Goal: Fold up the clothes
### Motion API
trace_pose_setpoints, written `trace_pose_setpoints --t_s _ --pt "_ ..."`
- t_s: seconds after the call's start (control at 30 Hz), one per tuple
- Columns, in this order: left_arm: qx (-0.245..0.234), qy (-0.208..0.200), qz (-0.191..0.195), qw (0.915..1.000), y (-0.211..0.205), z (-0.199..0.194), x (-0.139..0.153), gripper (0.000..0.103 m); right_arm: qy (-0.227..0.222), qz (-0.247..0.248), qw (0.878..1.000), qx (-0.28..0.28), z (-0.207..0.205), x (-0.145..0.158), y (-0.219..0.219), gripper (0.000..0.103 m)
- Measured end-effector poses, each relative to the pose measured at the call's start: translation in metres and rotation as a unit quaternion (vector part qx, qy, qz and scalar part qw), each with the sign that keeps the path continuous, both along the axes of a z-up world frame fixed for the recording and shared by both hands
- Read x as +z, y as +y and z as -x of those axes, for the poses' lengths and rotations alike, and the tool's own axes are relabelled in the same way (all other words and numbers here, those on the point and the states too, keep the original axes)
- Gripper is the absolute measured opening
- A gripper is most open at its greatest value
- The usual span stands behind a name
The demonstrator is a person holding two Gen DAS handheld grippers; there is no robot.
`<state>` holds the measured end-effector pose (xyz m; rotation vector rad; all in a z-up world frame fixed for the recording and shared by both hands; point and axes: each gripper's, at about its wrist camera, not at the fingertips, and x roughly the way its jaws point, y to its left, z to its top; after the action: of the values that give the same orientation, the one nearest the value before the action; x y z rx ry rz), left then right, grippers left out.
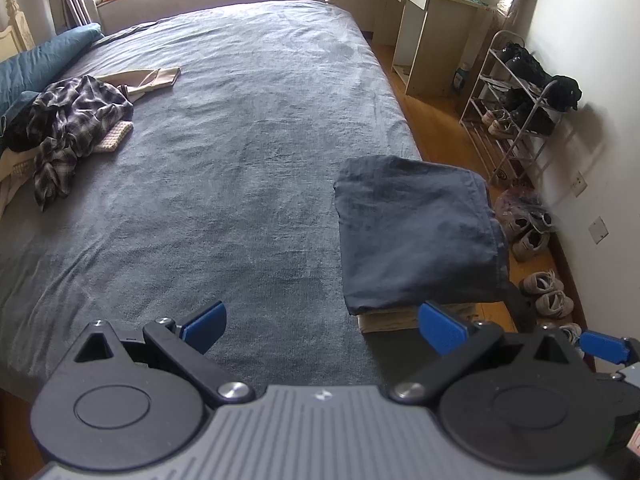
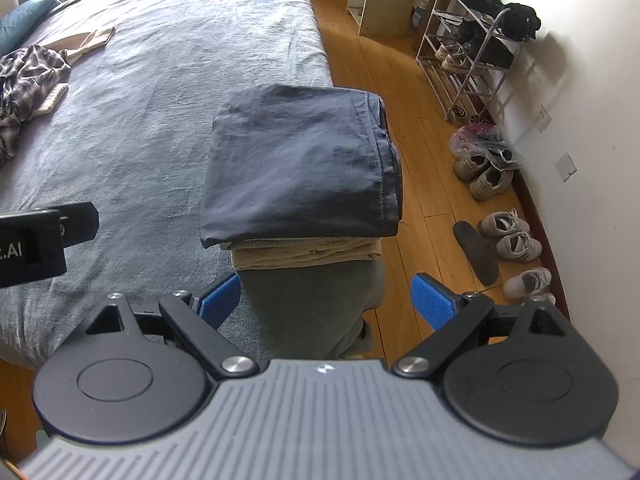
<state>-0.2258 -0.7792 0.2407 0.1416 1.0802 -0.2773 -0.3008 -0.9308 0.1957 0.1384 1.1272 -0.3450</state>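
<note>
A folded navy garment (image 1: 416, 232) (image 2: 296, 164) lies on top of a folded tan garment (image 2: 308, 254) (image 1: 392, 318) at the bed's near right corner. My left gripper (image 1: 322, 326) hovers open over the bedspread, just left of the stack, with nothing between its blue fingers. My right gripper (image 2: 326, 298) is open too, held just in front of the stack, above a person's grey-green trouser leg (image 2: 316, 308). A crumpled plaid shirt (image 1: 72, 128) (image 2: 28, 84) and beige clothes (image 1: 148, 80) (image 2: 86, 42) lie unfolded at the far left of the bed.
The grey bed (image 1: 224, 152) (image 2: 132, 92) fills most of both views, with a teal pillow (image 1: 36, 64) at its head. A shoe rack (image 1: 516, 104) (image 2: 472, 48), loose shoes (image 2: 508, 236) and a desk (image 1: 428, 28) stand on the wooden floor to the right.
</note>
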Motion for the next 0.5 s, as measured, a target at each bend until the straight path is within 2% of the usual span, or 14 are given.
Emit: trace_pose_setpoints --t_s 0.5 --pt "0.001 0.005 -0.003 1.0 -0.0033 -0.0039 -0.0042 0.103 0.005 -0.001 1.0 -0.001 -0.0036 -0.0017 -0.0018 0.092"
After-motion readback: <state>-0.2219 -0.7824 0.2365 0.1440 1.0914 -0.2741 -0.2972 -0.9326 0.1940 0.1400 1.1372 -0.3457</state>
